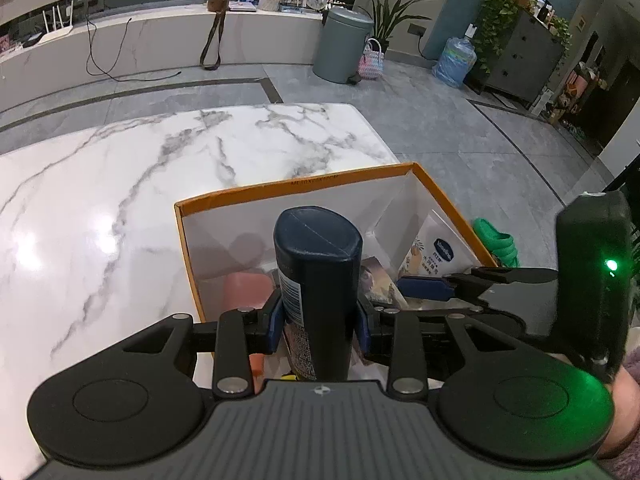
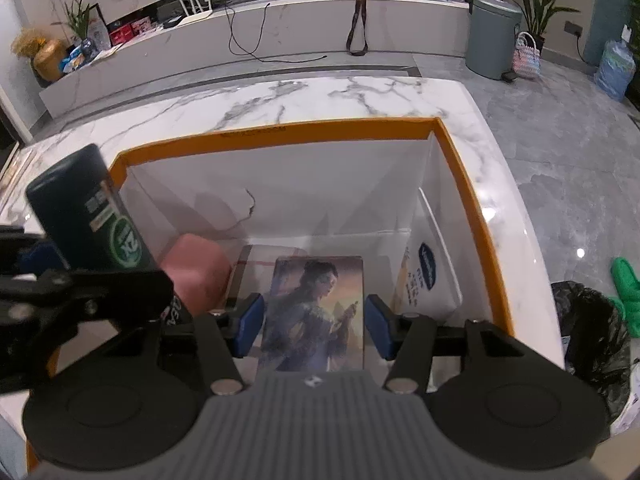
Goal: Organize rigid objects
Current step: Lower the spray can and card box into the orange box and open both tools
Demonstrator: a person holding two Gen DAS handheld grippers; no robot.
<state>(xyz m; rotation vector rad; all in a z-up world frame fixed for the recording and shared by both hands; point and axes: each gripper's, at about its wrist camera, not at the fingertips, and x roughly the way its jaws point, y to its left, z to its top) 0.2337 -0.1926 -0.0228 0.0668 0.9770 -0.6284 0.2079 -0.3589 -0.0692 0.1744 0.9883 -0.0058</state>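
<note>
My left gripper [image 1: 319, 318] is shut on a dark blue bottle [image 1: 316, 280], held upright over the orange-rimmed white box [image 1: 304, 186]. The bottle also shows in the right wrist view [image 2: 90, 216] at the box's left side. My right gripper [image 2: 314, 326] is open and empty above the box [image 2: 280, 136], over a picture card [image 2: 316, 312] lying on the box floor. A pink block [image 2: 198, 270] lies at the left of the floor. A white Vaseline packet [image 2: 424, 276] leans on the right wall; it also shows in the left wrist view [image 1: 438, 250].
The box stands at the right end of a white marble table [image 1: 160, 184]. A black bin bag [image 2: 588, 332] and green slippers [image 2: 626, 284] are on the floor to the right. A grey pedal bin [image 2: 494, 36] stands beyond the table.
</note>
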